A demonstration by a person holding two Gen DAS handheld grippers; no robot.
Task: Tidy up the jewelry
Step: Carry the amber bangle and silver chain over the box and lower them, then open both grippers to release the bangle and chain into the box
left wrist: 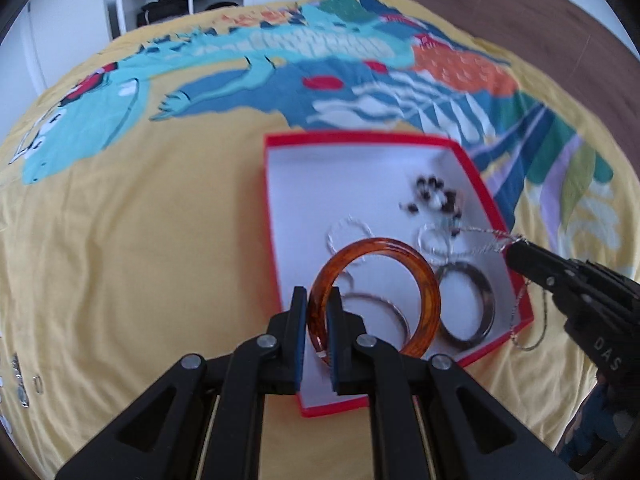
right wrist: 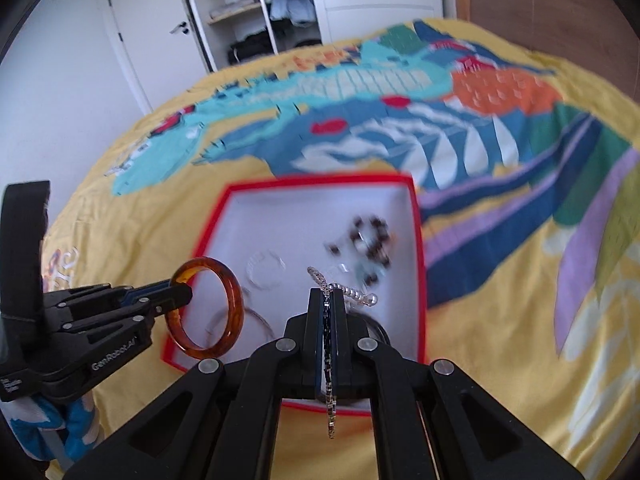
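Bright daylight, motion blur, fisheye warping

A home bedroom: patterned bedspread [left wrist: 160,200], open wardrobe [right wrist: 256,8] behind.

Dark bead cluster [left wrist: 434,200] in red box [left wrist: 360,141] is motion-blurred, beads indistinct; silver chain [right wrist: 329,364] partly hidden betw. claw pads.

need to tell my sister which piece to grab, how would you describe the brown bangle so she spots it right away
On the yellow bedspread sits a shallow red-edged box with a white floor. Above its near end, the left gripper clamps the amber bangle on edge. It is the only thick, translucent tortoiseshell-brown ring; the rings lying below it are thin or silver metal.
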